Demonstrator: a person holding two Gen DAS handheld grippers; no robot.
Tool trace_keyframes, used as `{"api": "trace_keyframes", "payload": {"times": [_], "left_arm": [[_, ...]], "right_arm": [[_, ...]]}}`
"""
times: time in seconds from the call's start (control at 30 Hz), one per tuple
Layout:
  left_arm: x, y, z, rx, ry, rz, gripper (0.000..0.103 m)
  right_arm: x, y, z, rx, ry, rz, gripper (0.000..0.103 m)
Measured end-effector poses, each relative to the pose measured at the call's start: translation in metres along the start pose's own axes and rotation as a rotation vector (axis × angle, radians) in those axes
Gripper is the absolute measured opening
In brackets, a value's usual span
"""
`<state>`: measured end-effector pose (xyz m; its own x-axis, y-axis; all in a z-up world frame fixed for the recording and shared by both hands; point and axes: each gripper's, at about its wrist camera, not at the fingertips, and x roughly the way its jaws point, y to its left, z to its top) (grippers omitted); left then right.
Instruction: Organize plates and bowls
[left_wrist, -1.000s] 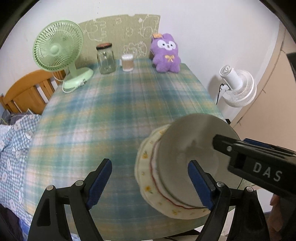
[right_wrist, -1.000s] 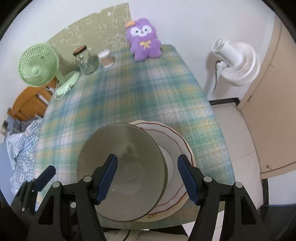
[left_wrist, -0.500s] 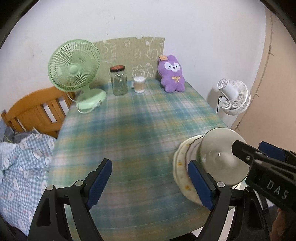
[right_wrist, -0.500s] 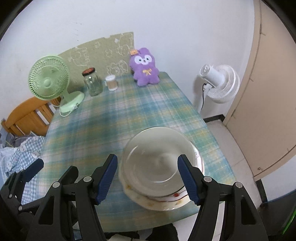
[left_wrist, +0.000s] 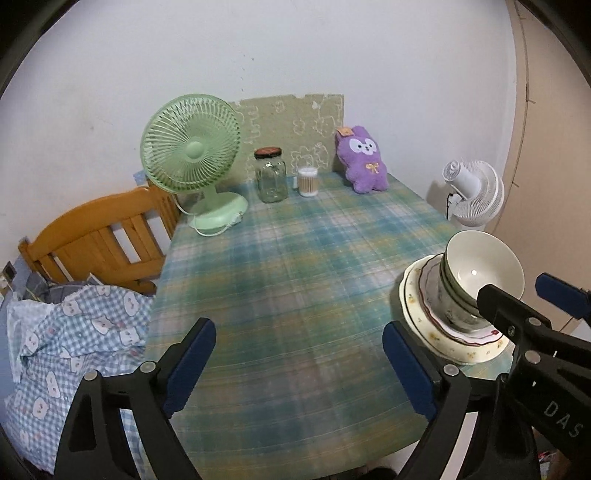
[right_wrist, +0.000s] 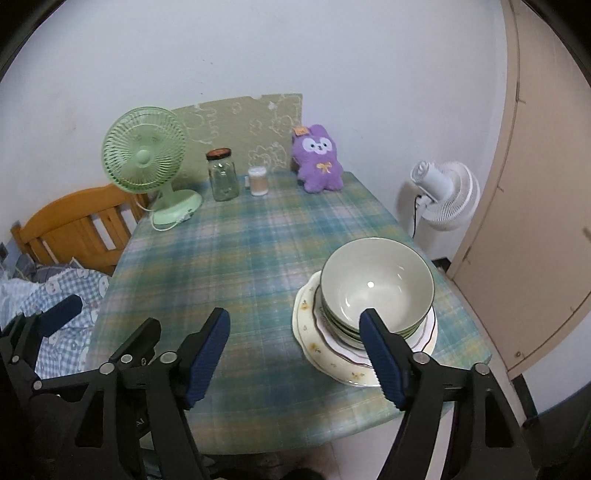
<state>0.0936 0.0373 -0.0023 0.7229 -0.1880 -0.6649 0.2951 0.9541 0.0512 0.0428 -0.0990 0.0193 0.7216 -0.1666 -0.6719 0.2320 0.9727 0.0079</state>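
A stack of pale green bowls (right_wrist: 376, 291) sits on stacked plates (right_wrist: 332, 360) with red-rimmed and flowered edges, at the near right corner of the plaid table (right_wrist: 251, 258). The same bowls (left_wrist: 480, 269) and plates (left_wrist: 424, 321) show at the right in the left wrist view. My right gripper (right_wrist: 295, 354) is open and empty, held above the table's front edge, its right finger in front of the stack. My left gripper (left_wrist: 299, 365) is open and empty, to the left of the stack. The right gripper's body (left_wrist: 535, 354) shows in the left wrist view.
At the table's far end stand a green desk fan (right_wrist: 147, 166), a glass jar (right_wrist: 222, 175), a small cotton-swab container (right_wrist: 258, 181) and a purple plush toy (right_wrist: 317, 164). A white floor fan (right_wrist: 443, 195) and a door are at the right, a wooden bed frame (right_wrist: 70, 225) at the left.
Both grippers have pulled back and up from the stack, so the whole table shows. The bowl stack stays on the plates. Both grippers stay open.
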Motion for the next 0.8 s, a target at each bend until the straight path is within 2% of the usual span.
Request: {"api": "trace_keyframes", "payload": {"times": [0.27,0.4,0.67,0.8], "left_arm": [[-0.012,0.012,-0.015,-0.022,-0.064,0.025,0.099],[-0.012,0.015,-0.033,-0.044,-0.098,0.051,0.102],[-0.014,0.017,-0.072,-0.081,-0.118,0.078,0.103],[-0.021,0.016,-0.078,-0.098,-0.122,0.070,0.103]], "right_arm": [[-0.012,0.004,-0.015,-0.025,-0.073,-0.004,0.085],[-0.010,0.005,-0.035,-0.032,-0.104,0.010,0.086],[-0.001,-0.002,-0.067,0.011,-0.097,0.018,0.087],[-0.007,-0.006,-0.071,0.014,-0.098,0.011,0.087]]}}
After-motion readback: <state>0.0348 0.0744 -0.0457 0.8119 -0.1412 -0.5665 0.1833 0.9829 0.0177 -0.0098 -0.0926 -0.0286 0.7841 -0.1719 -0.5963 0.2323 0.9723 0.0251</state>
